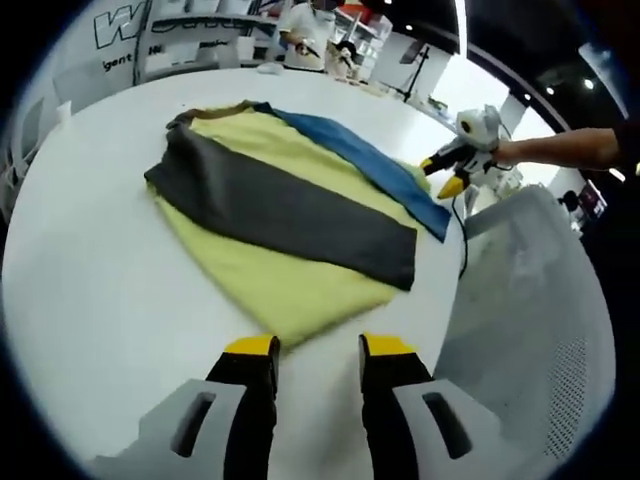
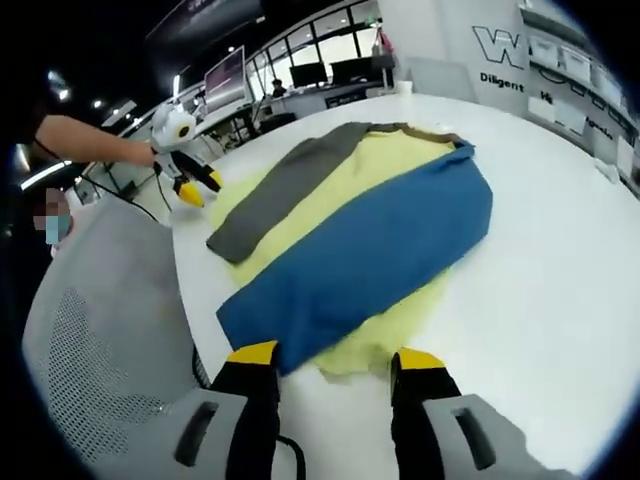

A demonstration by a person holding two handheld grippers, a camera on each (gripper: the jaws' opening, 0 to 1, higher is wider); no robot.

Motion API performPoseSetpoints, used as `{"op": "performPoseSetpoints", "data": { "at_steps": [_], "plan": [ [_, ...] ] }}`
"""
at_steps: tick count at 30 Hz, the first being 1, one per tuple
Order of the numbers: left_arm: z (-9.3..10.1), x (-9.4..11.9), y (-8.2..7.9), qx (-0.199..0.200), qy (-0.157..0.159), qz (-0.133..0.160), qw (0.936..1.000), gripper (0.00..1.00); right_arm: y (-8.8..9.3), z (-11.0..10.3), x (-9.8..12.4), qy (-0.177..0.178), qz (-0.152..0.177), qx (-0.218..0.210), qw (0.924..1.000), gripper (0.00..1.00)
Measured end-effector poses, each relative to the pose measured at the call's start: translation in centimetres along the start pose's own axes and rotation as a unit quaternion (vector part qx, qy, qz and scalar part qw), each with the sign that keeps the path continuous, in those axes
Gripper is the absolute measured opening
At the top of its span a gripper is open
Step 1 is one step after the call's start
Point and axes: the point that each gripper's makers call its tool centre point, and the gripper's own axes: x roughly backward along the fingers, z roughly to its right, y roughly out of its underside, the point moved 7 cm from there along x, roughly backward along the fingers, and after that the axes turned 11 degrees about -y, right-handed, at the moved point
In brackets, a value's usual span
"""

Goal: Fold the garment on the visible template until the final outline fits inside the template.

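On the white tabletop (image 1: 90, 300), a partly folded garment (image 1: 270, 265).
Left hand-held gripper (image 1: 318, 347) and right hand-held gripper (image 2: 335, 355) hover spread apart, empty, at its yellow edges.

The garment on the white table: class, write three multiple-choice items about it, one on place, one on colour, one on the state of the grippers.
1. Where does the garment lie?
A. On the table
B. On the chair
C. On the floor
2. What colour is its body between the two folded sleeves?
A. Red
B. Yellow
C. White
3. What do the left gripper and right gripper hold?
A. A sleeve each
B. The hem
C. Nothing

Key: 1 A, it lies flat on the white top; 2 B, yellow shows between grey and blue; 3 C, both sets of fingers stand apart, empty.
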Motion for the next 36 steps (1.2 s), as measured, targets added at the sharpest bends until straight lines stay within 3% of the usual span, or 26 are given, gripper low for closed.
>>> {"op": "performPoseSetpoints", "data": {
  "at_steps": [4, 8, 11, 14, 18, 19, 23, 25, 26, 33, 36],
  "plan": [
    [0.1, 0.5, 0.1, -0.017, 0.008, 0.001, 0.9998, 0.00, 0.5, -0.4, 0.4, -0.004, -0.009, 0.007, 0.9999, 0.19],
    [-0.1, 0.1, 0.0, -0.011, 0.000, -0.003, 0.9999, 0.06, 0.5, -0.7, 0.6, -0.006, -0.013, 0.022, 0.9997, 0.08],
    [-1.3, -0.2, 0.2, 0.001, -0.047, -0.013, 0.9988, 0.19, 0.3, -0.3, 0.7, 0.001, 0.002, 0.011, 0.9999, 0.18],
    [-2.0, -0.3, 0.3, 0.015, -0.057, -0.002, 0.9983, 0.30, 0.2, 0.3, 0.6, 0.011, 0.011, 0.005, 0.9999, 0.28],
    [-2.0, -0.9, -0.5, 0.021, -0.044, 0.018, 0.9987, 0.34, 0.4, 0.9, 0.3, 0.018, 0.014, -0.002, 0.9997, 0.37],
    [-1.9, -1.2, -0.8, 0.024, -0.041, 0.019, 0.9987, 0.33, -0.1, 0.9, 0.3, 0.015, 0.031, 0.008, 0.9994, 0.38],
    [-0.7, -2.2, -1.6, 0.045, 0.001, 0.027, 0.9986, 0.35, -0.4, 1.3, 0.2, 0.017, 0.037, -0.018, 0.9990, 0.43],
    [0.2, -2.2, -1.8, 0.028, 0.024, 0.031, 0.9988, 0.31, -0.7, 1.3, 0.0, 0.015, 0.038, -0.018, 0.9990, 0.43],
    [0.4, -2.1, -1.9, 0.014, 0.024, 0.038, 0.9989, 0.29, -0.9, 1.3, 0.0, 0.015, 0.038, -0.015, 0.9991, 0.42],
    [0.4, -1.3, -1.7, 0.035, 0.029, 0.031, 0.9985, 0.12, -1.0, 0.7, 0.2, -0.021, 0.027, -0.026, 0.9991, 0.11],
    [0.3, -0.7, -1.2, 0.071, 0.032, 0.010, 0.9969, 0.10, -0.8, 0.6, 0.4, -0.026, 0.008, -0.010, 0.9996, 0.00]
  ]
}}
